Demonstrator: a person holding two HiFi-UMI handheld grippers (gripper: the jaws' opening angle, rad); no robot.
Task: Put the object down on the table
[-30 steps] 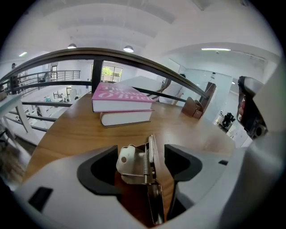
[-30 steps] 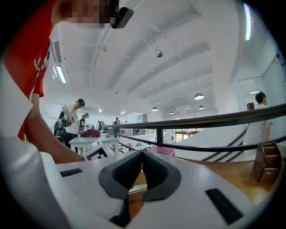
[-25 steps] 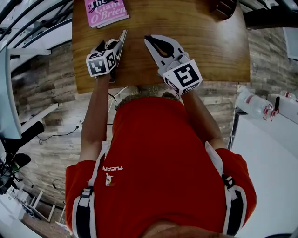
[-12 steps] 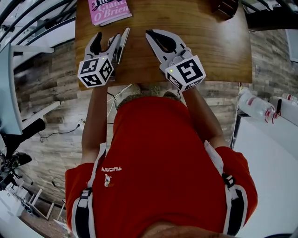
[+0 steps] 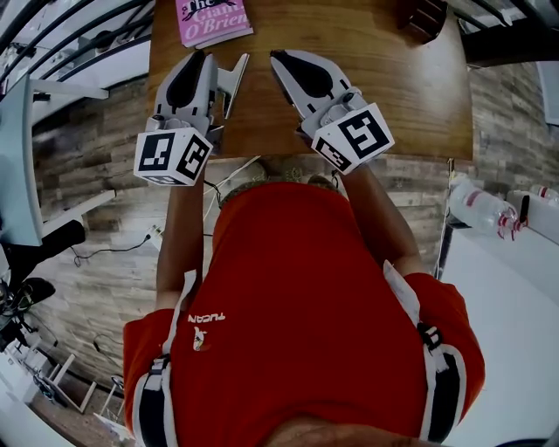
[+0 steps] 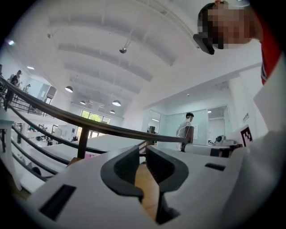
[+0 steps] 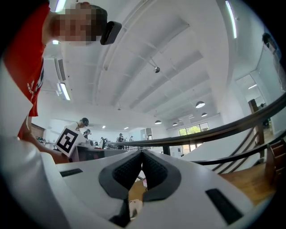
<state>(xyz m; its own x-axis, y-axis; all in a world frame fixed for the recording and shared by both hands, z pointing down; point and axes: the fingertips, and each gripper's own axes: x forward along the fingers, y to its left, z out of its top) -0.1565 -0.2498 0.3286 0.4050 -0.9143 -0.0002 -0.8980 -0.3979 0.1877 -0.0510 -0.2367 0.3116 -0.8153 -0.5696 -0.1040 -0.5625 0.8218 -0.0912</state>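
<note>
Rolled flat since a second ago, the left gripper is hovering over the wooden table. A grey flat object is lying just beside it, with a pink book beyond and the right gripper alongside. Only the left gripper view is showing its jaws closing to a narrow gap, with nothing between. The right gripper view is showing jaws meeting, empty.

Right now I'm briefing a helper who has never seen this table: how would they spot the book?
Look at the wooden table from the person's side. The book lies at its far left corner. It's the only pink thing there, with big lettering on its cover.
</note>
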